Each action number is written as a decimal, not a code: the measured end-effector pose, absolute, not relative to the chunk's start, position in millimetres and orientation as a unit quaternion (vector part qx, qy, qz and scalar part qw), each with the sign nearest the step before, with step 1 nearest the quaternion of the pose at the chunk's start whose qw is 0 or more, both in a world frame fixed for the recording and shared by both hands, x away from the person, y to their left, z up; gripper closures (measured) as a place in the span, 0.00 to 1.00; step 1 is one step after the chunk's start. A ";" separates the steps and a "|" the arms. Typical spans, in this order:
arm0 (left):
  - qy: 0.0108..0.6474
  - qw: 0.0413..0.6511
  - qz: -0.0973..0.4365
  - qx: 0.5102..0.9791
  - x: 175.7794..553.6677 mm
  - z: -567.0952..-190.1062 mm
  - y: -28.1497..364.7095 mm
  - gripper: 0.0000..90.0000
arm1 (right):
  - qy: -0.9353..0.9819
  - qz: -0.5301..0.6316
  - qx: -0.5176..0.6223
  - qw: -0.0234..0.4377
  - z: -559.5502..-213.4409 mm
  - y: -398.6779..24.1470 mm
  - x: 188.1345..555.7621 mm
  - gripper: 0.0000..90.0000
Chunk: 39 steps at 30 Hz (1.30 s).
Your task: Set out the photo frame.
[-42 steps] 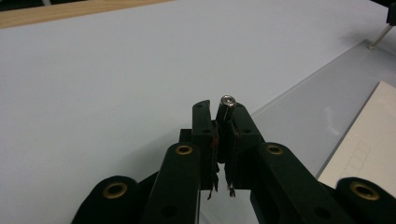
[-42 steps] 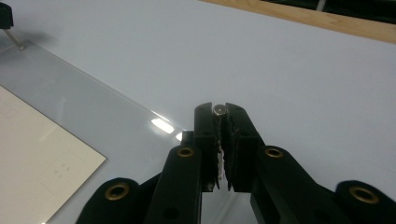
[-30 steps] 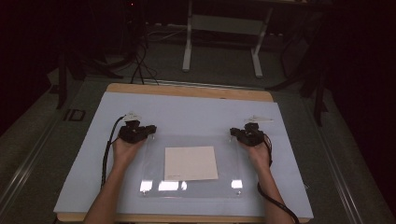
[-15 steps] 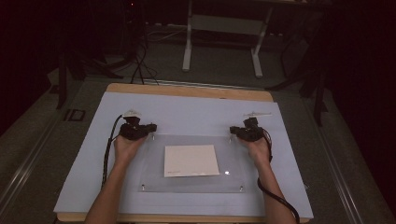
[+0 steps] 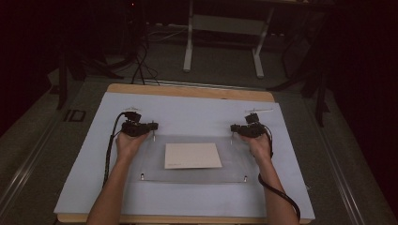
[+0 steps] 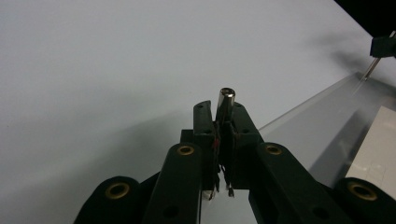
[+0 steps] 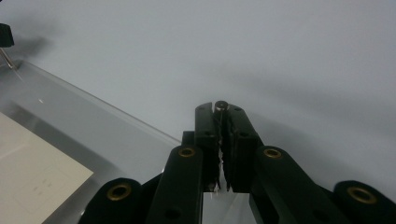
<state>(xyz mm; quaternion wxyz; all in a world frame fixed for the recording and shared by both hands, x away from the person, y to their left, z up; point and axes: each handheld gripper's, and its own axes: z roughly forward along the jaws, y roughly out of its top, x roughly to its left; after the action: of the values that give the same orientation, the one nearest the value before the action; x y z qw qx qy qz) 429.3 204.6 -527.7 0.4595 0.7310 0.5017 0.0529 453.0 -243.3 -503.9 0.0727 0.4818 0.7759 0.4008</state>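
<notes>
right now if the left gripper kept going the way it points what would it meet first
Probably just the bare blue mat. The left gripper, shut on a metal pin, points over open mat with nothing in line, and the clear sheet lies off to its side. Depth is hard to judge.

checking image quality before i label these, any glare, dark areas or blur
High view: room beyond the table is nearly black, the clear sheet shows no bright glare, the paper reads clearly. Left gripper view: jaws soft up close, metal pin catches a highlight, shadow on the mat. Right gripper view: dim and grainy, pin darker.
</notes>
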 end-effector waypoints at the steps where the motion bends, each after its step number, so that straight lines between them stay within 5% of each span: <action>1: 0.504 0.458 0.052 0.731 430.2 -527.3 204.3 0.95 | 0.776 0.400 0.482 0.071 -503.7 -243.5 454.1 0.95; 16: 0.526 0.445 0.037 0.723 436.6 -525.4 202.6 0.95 | 0.786 0.382 0.481 0.071 -500.4 -240.9 460.2 0.93; 21: 0.526 0.443 0.036 0.725 437.5 -525.0 202.5 0.95 | 0.777 0.393 0.484 0.091 -491.6 -243.2 456.4 0.79; 31: 0.535 0.444 0.034 0.718 438.8 -525.6 202.1 0.95 | 0.785 0.422 0.441 0.109 -458.1 -247.1 430.1 0.69; 39: 0.540 0.446 0.027 0.713 440.4 -526.6 202.9 0.95 | 0.787 0.444 0.410 0.124 -435.1 -245.0 400.9 0.99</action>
<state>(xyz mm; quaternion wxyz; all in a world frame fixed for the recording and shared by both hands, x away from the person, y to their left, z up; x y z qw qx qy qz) 440.4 202.9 -526.6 0.4457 0.7135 0.5399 0.0272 400.9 -245.0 -435.1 0.1240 0.4097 0.7869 0.4445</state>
